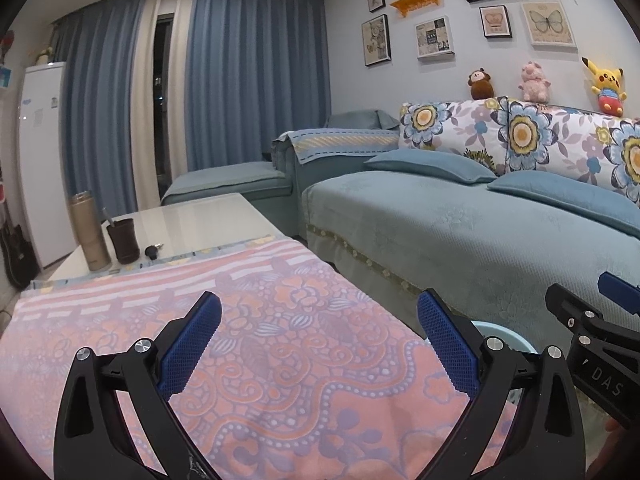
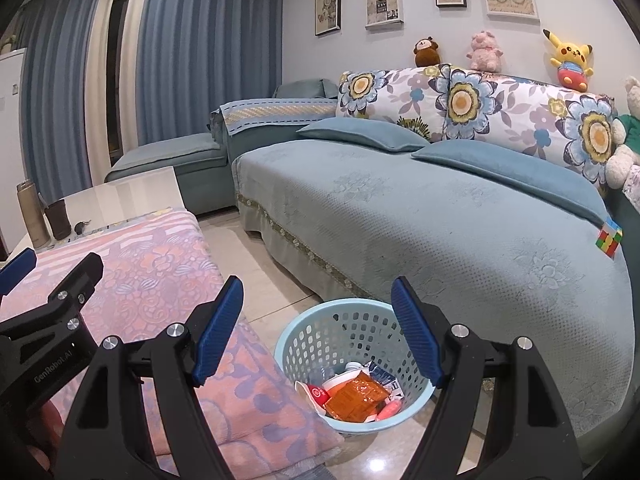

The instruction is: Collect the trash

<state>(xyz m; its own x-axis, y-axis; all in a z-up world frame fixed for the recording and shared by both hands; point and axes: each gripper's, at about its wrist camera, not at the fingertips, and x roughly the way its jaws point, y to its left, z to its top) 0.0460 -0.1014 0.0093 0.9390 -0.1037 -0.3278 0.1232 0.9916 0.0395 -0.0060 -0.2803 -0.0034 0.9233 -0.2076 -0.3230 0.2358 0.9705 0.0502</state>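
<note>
judging by the wrappers already in the blue basket point(image 2: 416, 394), we think collecting is about done, both grippers' fingers point(image 1: 192, 344) spread and holding nothing.

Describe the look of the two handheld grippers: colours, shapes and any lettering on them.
Both match: the left gripper and right gripper have glossy black, arched frames with slot cut-outs, round silver bolts at the joints, and blue pads with a fine diamond-grid texture. White lettering shows on the bodies: "GenRobot.AI" on the left one, "DAS" on the right. No cables visible.
</note>
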